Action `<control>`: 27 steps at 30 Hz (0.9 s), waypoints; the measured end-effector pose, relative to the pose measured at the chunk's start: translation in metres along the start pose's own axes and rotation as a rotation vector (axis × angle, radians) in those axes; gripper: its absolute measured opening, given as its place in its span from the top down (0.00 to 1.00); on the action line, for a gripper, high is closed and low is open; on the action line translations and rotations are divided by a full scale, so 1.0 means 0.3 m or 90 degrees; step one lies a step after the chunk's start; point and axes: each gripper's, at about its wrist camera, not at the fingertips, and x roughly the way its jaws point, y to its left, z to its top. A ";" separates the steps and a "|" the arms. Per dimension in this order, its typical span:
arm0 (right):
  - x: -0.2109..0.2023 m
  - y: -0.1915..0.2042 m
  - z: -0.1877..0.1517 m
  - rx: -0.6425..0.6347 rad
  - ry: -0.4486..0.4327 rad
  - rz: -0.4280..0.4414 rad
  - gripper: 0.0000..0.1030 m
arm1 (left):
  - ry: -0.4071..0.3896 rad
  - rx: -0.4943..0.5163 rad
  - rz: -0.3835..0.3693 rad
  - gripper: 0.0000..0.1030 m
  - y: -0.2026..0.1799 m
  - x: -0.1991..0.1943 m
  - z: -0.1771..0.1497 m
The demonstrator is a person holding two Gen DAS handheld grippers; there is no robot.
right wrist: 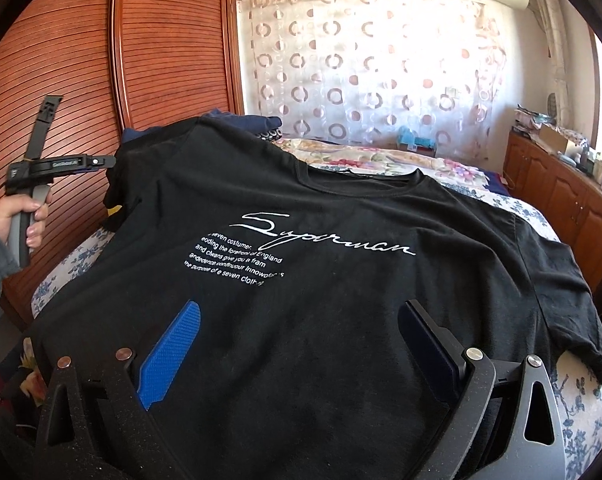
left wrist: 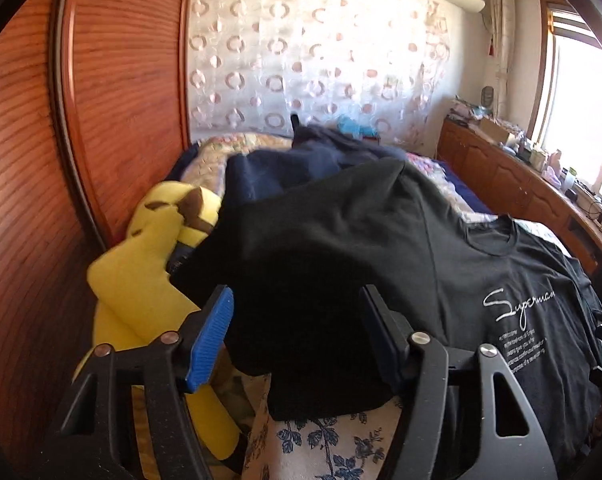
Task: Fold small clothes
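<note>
A black T-shirt [right wrist: 341, 208] with white "Superman" lettering lies spread front up on the bed, collar toward the far wall. My right gripper [right wrist: 301, 332] hovers over its lower part, open, with nothing pinched between its blue pads. The left gripper [left wrist: 297, 296] is at the shirt's left sleeve [left wrist: 301, 264]; the black cloth lies between its parted fingers and the pads do not press on it. In the right wrist view a hand [right wrist: 25, 216] holds the left gripper [right wrist: 105, 160] with its tip at the raised sleeve edge.
A yellow plush toy [left wrist: 153, 248] lies against the wooden wardrobe [left wrist: 121, 80] left of the shirt. Dark blue clothes [left wrist: 301, 160] are heaped behind it. The bed's floral sheet [left wrist: 321, 448] shows at the near edge. Cluttered wooden cabinets [left wrist: 501, 176] run under the window at right.
</note>
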 end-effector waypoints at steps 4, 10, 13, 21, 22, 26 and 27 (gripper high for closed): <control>0.007 -0.011 -0.008 0.003 -0.003 0.001 0.04 | 0.030 0.004 -0.013 0.40 0.000 0.051 -0.036; 0.003 -0.005 -0.011 -0.002 0.000 0.002 0.04 | 0.032 0.008 -0.035 0.59 0.012 0.070 -0.040; 0.001 -0.001 -0.014 -0.002 0.001 0.001 0.04 | 0.032 0.014 -0.050 0.79 0.016 0.065 -0.027; -0.011 -0.006 -0.020 0.002 0.002 0.005 0.04 | -0.005 0.024 -0.051 0.98 -0.001 -0.013 -0.003; -0.012 -0.012 -0.016 0.002 0.003 0.006 0.04 | -0.009 0.027 -0.056 0.98 -0.008 -0.027 0.004; -0.015 -0.010 -0.017 0.002 0.003 0.006 0.04 | -0.034 0.043 -0.079 0.99 -0.048 -0.093 0.040; -0.014 -0.012 -0.015 0.003 0.004 0.005 0.04 | -0.041 0.047 -0.078 0.99 -0.060 -0.106 0.048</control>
